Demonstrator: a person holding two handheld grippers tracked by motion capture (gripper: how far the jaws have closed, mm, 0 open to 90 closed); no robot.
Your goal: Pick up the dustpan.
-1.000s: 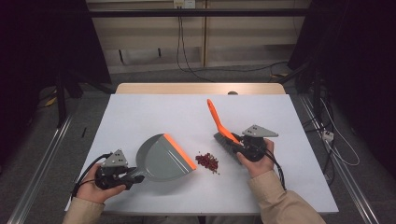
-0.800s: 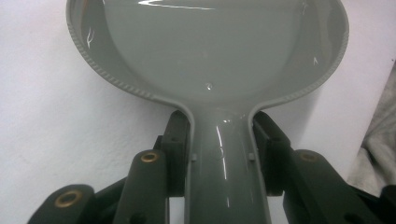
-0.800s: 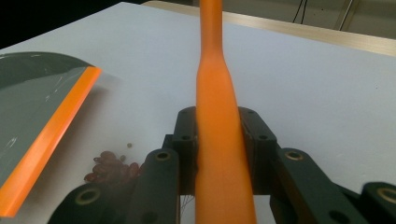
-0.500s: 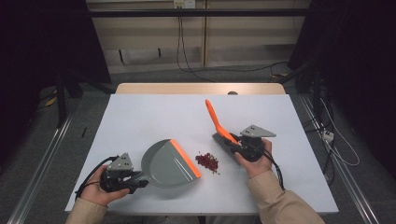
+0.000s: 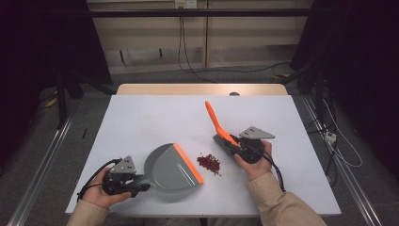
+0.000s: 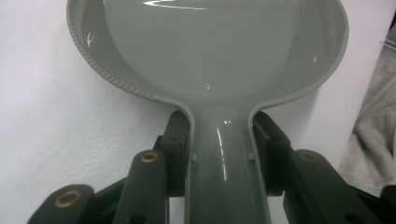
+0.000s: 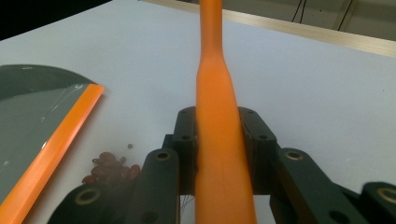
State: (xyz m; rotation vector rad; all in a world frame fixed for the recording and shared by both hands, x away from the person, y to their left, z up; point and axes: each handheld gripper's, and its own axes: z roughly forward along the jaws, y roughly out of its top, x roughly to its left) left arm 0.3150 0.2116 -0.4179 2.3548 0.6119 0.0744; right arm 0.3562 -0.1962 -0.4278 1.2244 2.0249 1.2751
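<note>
Your left gripper [image 5: 136, 184] clamps the dustpan [image 5: 171, 165] handle; your right gripper [image 5: 234, 147] clamps the brush [image 5: 217, 123], either side of the beans [image 5: 209, 163].

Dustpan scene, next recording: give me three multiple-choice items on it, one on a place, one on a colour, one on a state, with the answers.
1. Where does the pile of red beans lie?
A. inside the dustpan
B. on the table between the dustpan and the brush
C. at the table's far edge

2. What colour is the strip along the dustpan's front edge?
A. orange
B. blue
C. white

3. What is the left hand-held gripper doing?
A. hanging open above the table
B. clamped on the dustpan's handle
C. clamped on the brush

Answers:
1 B, the beans sit on bare table just past the strip.
2 A, it matches the orange brush handle.
3 B, the left gripper view shows both jaws against the grey handle.
</note>
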